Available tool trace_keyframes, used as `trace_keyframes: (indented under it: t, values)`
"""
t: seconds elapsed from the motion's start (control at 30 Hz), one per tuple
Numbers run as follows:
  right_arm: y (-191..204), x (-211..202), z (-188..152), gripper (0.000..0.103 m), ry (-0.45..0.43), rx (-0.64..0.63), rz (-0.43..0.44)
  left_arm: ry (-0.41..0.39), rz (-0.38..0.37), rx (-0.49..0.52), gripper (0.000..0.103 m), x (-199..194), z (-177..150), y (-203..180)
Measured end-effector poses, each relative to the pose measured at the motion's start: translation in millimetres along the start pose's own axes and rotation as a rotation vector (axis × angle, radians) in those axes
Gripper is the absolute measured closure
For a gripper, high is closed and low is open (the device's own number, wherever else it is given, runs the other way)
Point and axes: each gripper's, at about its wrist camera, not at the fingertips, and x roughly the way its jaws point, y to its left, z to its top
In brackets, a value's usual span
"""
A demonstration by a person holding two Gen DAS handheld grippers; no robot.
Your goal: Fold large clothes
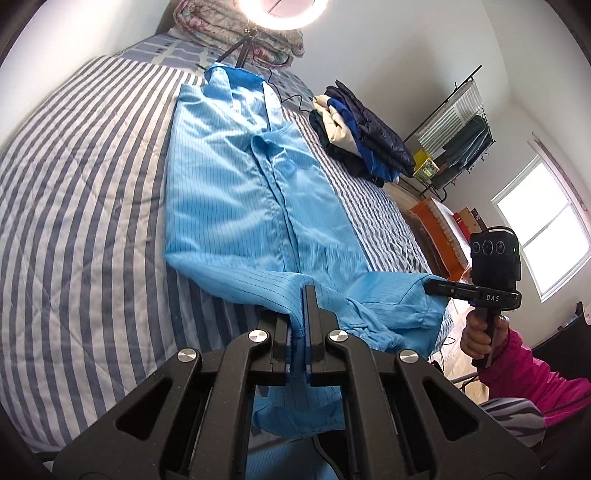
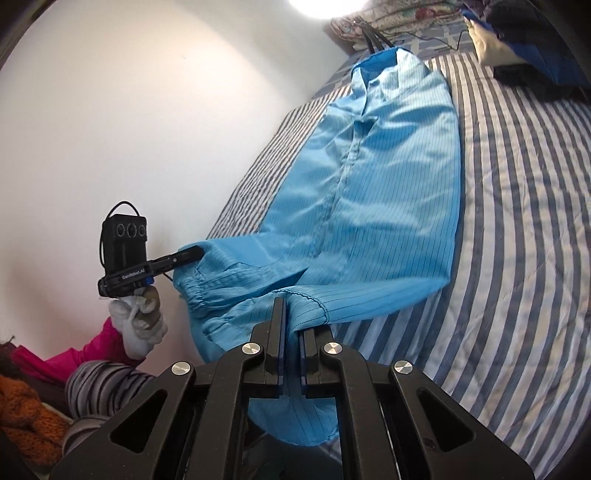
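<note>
A large light-blue pinstriped coat (image 1: 236, 177) lies lengthwise on the striped bed (image 1: 81, 206), collar at the far end. Its near hem is lifted off the cover. My left gripper (image 1: 297, 314) is shut on the hem, with cloth hanging below its fingers. To its right, my right gripper (image 1: 430, 286), held by a hand in a pink sleeve, pinches the hem's other corner. In the right wrist view my right gripper (image 2: 293, 321) is shut on the coat (image 2: 388, 192). My left gripper (image 2: 195, 253), held by a white-gloved hand, clamps the gathered cuff end at the left.
A pile of folded dark, blue and cream clothes (image 1: 364, 136) sits on the bed's right side beyond the coat. A ring light on a tripod (image 1: 243, 44) and a folded quilt (image 1: 207, 26) stand at the head. A clothes rack (image 1: 458, 136) and a window (image 1: 543, 229) are at the right.
</note>
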Motion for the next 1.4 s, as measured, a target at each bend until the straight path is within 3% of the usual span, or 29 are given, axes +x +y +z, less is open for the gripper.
trace_keyframes:
  t: [0.5, 0.87, 1.27, 1.4]
  values:
    - [-6, -1, 49, 0.099, -0.037, -0.031, -0.074, -0.032, 0.017, 0.004, 0.101, 14, 38, 7]
    - [-34, 22, 103, 0.1, -0.043, -0.009, -0.188, -0.035, 0.053, -0.041, 0.101, 47, 79, 33]
    - [-83, 72, 126, 0.1, 0.035, 0.046, -0.319, 0.032, 0.148, -0.084, 0.101, 107, 102, 78]
    - [-92, 81, 126, 0.1, 0.062, 0.068, -0.332, 0.052, 0.137, -0.106, 0.101, 116, 103, 85]
